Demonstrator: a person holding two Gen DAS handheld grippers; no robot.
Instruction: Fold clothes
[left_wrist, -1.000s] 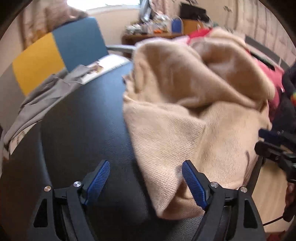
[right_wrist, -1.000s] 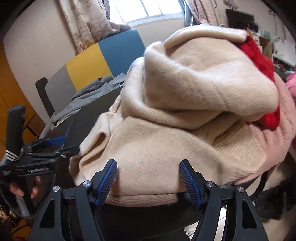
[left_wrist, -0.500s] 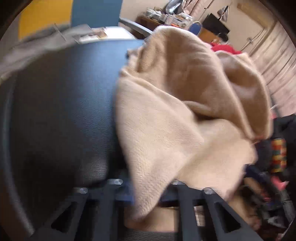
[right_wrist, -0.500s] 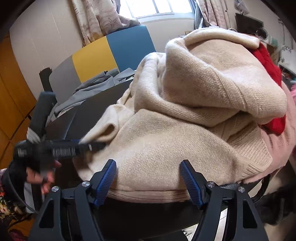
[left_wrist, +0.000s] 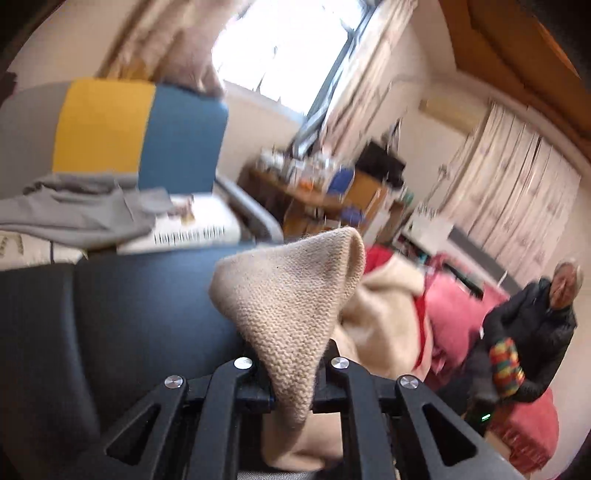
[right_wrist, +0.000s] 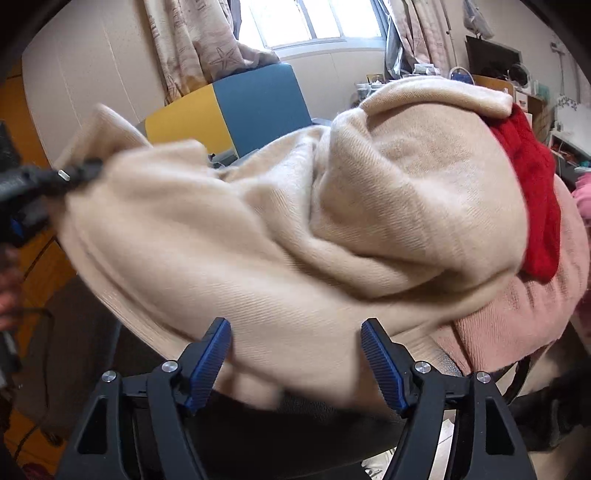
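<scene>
A beige knitted sweater (left_wrist: 288, 295) is pinched by one corner in my left gripper (left_wrist: 291, 373), whose jaws are closing on the cloth and hold it up off the black table (left_wrist: 129, 314). In the right wrist view the left gripper (right_wrist: 74, 173) shows at the left edge, lifting that corner of the sweater (right_wrist: 332, 221). The rest lies bunched in a heap. My right gripper (right_wrist: 295, 362) stands open at the sweater's near hem, its blue pads (right_wrist: 208, 362) apart and not pressing on the cloth.
A red garment (right_wrist: 532, 192) and a pink one (right_wrist: 517, 314) lie under and right of the sweater. A grey garment (left_wrist: 74, 214) lies at the table's far left, before a yellow and blue chair (left_wrist: 140, 129). A person (left_wrist: 535, 332) sits at the right.
The left gripper went from wide open to shut on the sweater's edge, then rose and tilted up, lifting that corner. The right gripper stayed put and open.
</scene>
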